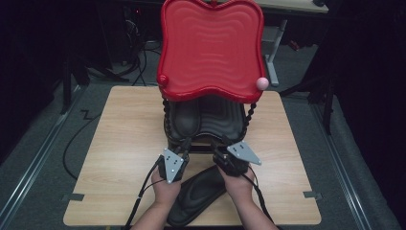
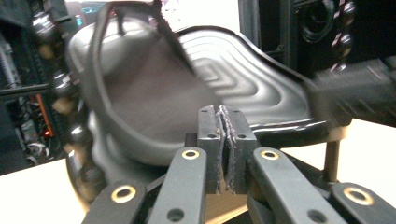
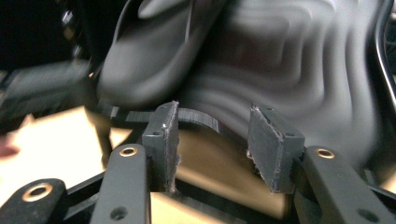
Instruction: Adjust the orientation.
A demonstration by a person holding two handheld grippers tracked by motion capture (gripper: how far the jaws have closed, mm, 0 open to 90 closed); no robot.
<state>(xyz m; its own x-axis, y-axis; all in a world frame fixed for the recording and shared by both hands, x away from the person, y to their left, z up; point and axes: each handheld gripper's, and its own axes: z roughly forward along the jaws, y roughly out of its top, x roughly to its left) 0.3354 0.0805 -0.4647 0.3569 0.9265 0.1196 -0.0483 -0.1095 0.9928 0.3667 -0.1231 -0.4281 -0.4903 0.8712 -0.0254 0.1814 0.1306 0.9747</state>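
A two-tier stand rises at the middle of the table, with a red wavy tray (image 1: 210, 48) on top and a black wavy tray (image 1: 225, 120) below it. A black sandal (image 1: 184, 120) lies on the lower tray's left half. A second black sandal (image 1: 198, 194) rests on the table between the person's hands. My left gripper (image 1: 184, 146) is shut with nothing between its pads (image 2: 223, 140), just in front of the sandal (image 2: 140, 98) on the tray. My right gripper (image 1: 218, 146) is open (image 3: 212, 135), its jaws standing either side of the black tray's front rim (image 3: 201, 119) without touching it.
The wooden table (image 1: 119, 143) has bare surface left and right of the stand. Beaded black posts (image 1: 250, 115) hold the trays up. A pink ball (image 1: 262, 83) and a red ball (image 1: 163, 80) cap the red tray's front corners. Cables trail from both grippers toward the near edge.
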